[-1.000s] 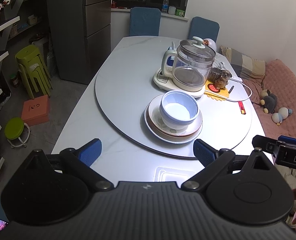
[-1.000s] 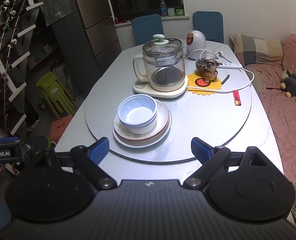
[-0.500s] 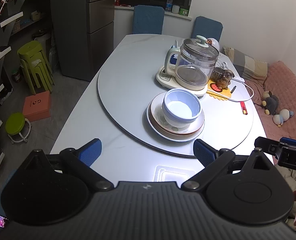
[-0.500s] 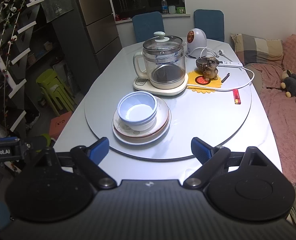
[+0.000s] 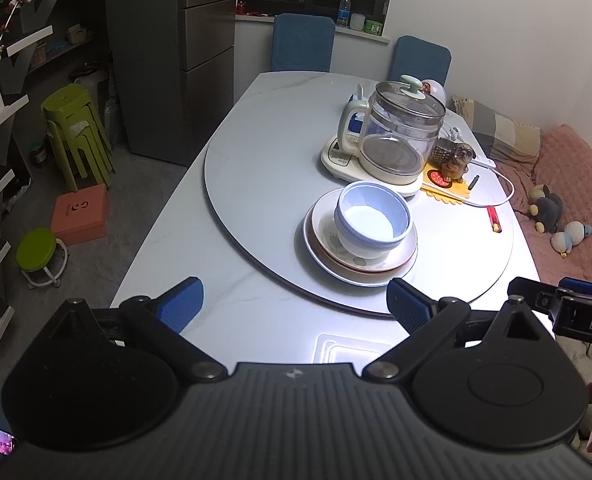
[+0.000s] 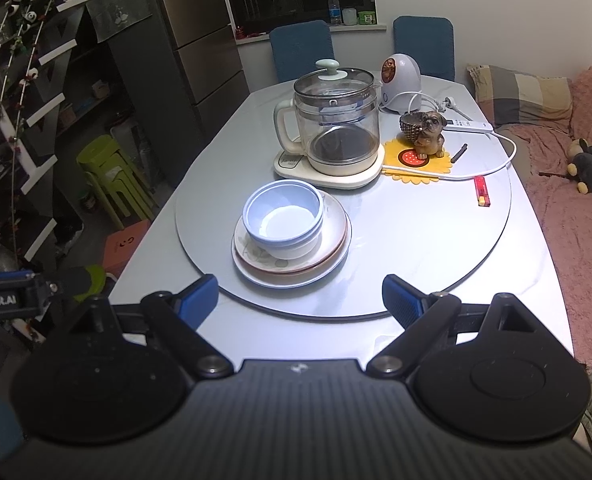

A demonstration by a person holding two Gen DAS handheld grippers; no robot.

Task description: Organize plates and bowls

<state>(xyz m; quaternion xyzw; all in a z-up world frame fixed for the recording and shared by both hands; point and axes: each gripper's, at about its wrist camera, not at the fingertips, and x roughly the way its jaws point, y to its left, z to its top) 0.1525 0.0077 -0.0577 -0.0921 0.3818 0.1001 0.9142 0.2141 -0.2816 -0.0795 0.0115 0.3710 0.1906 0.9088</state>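
Beyond both spread jaws, bowls (image 5: 372, 220) on plates (image 5: 360, 258)

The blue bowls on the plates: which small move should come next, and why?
Probably move the right gripper forward toward the blue bowls. Both grippers are open and empty, short of the turntable, and the bowls sit nested atop the plates.

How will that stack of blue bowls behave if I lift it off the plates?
The blue bowls look rigid and glossy, so probably slippery and breakable. They sit nested, so the lower one may stay behind on the plates if only the top rim is gripped.
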